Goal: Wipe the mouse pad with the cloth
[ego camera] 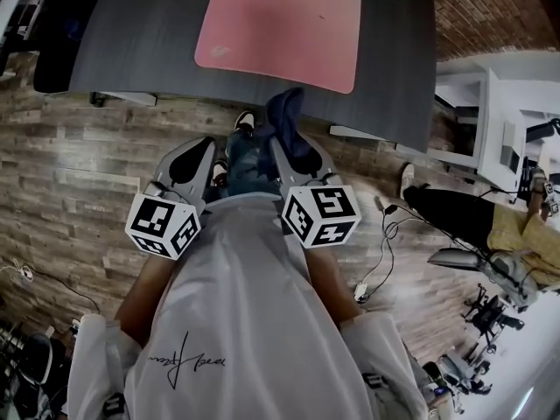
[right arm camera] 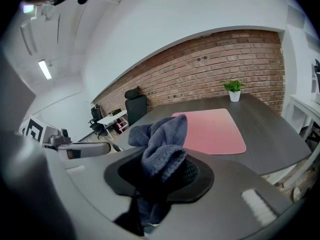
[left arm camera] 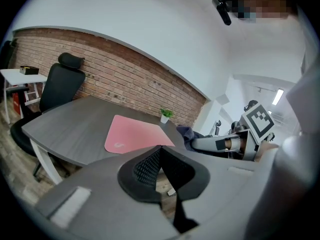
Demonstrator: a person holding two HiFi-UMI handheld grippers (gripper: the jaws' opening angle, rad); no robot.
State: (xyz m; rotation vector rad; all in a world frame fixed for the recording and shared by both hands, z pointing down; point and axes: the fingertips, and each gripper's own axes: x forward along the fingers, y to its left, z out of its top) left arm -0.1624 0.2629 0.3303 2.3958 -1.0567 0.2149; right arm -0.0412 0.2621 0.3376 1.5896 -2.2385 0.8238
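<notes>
Cloth point(right arm camera: 162, 139) — dark blue, bunched in right tool point(right arm camera: 161, 176)

A white shirt point(ego camera: 236, 322) bears dark script, perhaps a signature; blue jeans point(ego camera: 249, 160) below.

Office w/ grey desk point(ego camera: 131, 24), swivel chair point(left arm camera: 62, 84), brick wall point(left arm camera: 125, 79), plank floor point(ego camera: 70, 164).

Cloth buries the right jaws; pad clipped ahead

From the head view, the cloth point(ego camera: 284, 114) covers the jaw tips of the right gripper point(ego camera: 290, 143), and in that gripper's own view its lower end sinks out of sight between the jaws. Ahead of both grippers, the mouse pad point(ego camera: 278, 29) loses its far edge to the frame's top. Its corner mark is too small to read, and the left gripper point(left arm camera: 159, 148) hides its near corner.
</notes>
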